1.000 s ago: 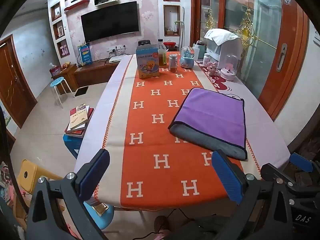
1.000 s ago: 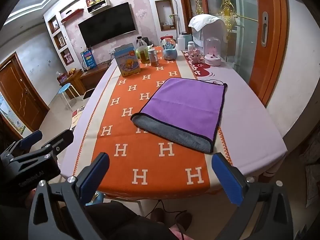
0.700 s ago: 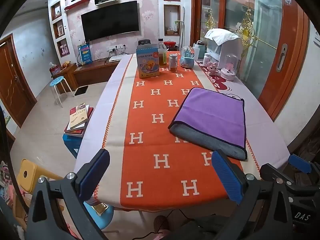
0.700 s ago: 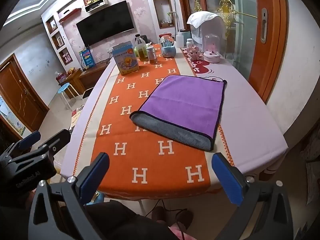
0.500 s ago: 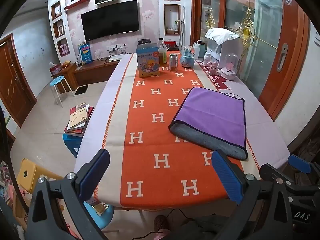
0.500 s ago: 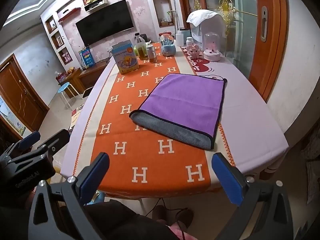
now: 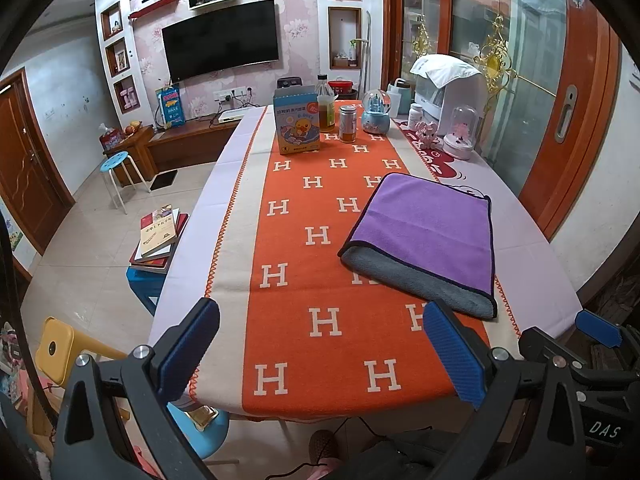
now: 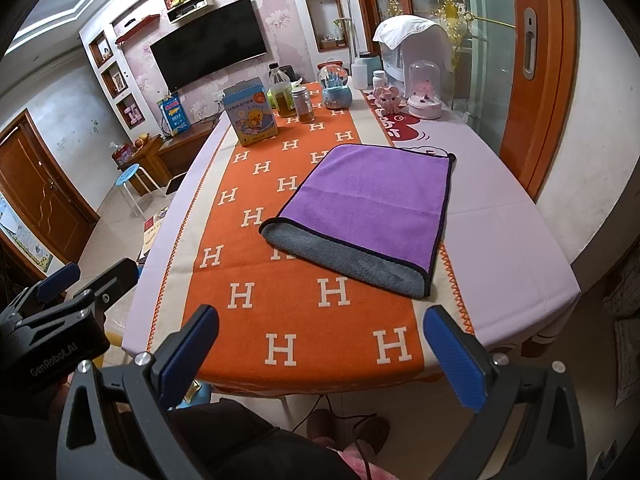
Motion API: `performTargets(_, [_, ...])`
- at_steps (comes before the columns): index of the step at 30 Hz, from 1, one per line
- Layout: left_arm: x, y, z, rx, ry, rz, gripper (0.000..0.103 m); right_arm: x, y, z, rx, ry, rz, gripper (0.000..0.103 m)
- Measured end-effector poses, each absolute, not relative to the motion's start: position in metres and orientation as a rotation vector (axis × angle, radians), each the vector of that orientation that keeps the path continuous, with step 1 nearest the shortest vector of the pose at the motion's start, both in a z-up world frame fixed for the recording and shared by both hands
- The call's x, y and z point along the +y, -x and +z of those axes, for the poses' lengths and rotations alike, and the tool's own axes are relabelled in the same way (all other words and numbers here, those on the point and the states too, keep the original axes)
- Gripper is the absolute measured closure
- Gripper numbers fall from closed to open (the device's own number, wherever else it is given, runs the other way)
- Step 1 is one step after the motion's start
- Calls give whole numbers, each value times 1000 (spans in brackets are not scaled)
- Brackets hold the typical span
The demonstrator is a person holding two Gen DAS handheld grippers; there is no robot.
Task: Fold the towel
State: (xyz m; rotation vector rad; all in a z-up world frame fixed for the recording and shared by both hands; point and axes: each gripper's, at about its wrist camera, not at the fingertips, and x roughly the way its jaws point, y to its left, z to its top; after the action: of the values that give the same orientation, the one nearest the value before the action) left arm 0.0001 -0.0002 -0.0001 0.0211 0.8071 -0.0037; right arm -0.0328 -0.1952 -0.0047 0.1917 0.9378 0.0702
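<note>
The towel (image 8: 368,200) lay on the right half of the desk (image 8: 516,256), purple face up and already doubled over once, with its grey underside showing along the near fold. Both tongs were held back off the near edge of the desk, well apart from the cloth. The left tongs (image 7: 320,356) stood wide open and held nothing; the right tongs (image 8: 320,356) were likewise wide open and empty.

If another fold was meant, the risk seemed to lie in the grip. Pinching only the top layer at a corner would likely peel the halves apart rather than carry them together. The cloth straddled the orange runner (image 8: 304,320) and the lilac cover beneath, so a low pinch could catch the runner and drag it. That might disturb the bottle (image 8: 282,94), jar (image 8: 304,104) and snow globe (image 8: 337,88) at the far end.

Readable writing was scarce: rows of the letter H on the runner, "GenRobot.AI" on the left tongs' body in the right view, and "DAS" on the right tongs' body in the left view. The duck box (image 8: 250,116) bore print too small to read.
</note>
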Motion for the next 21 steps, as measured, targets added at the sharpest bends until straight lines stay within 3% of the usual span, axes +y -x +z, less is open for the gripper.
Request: performTargets(21, [8,-8,-13,841,-15,-35,2,-183,32,-12,970,-195,38,1])
